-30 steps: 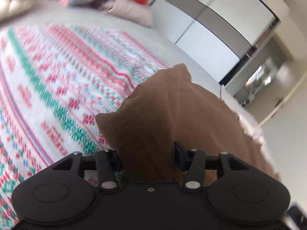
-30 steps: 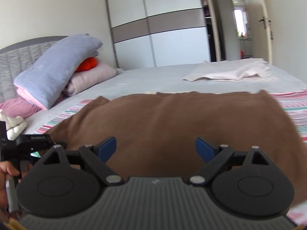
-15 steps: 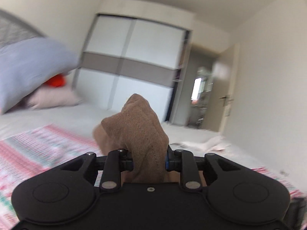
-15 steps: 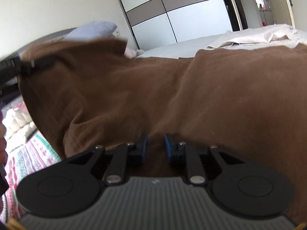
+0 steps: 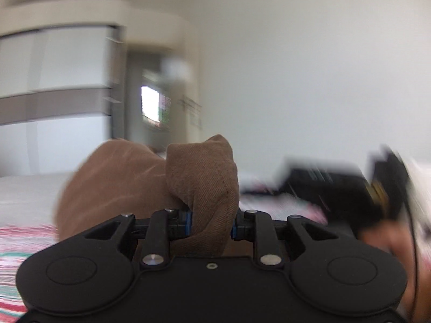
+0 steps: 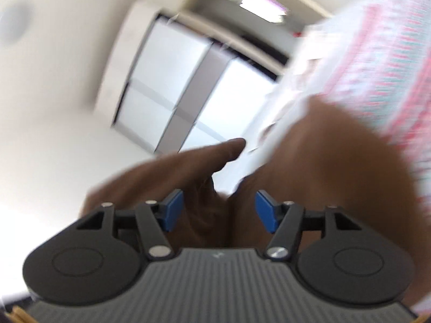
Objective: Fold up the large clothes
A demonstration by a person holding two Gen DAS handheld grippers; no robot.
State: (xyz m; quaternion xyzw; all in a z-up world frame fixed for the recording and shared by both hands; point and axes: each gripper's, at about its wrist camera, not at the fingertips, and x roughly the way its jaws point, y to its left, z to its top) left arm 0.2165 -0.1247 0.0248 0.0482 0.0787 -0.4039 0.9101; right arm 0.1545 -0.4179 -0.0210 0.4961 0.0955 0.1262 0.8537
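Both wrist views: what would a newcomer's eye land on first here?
The brown garment, bunched between the closed fingers of the left gripper at the centre of the left view. In the right view, the right gripper stands open with brown cloth between its blue pads, and the patterned bedspread blurs at upper right.

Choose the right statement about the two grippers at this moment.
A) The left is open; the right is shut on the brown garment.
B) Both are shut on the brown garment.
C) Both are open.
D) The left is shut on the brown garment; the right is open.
D: the left gripper pinches a fold of the brown garment, while the right gripper has its blue fingers spread apart.
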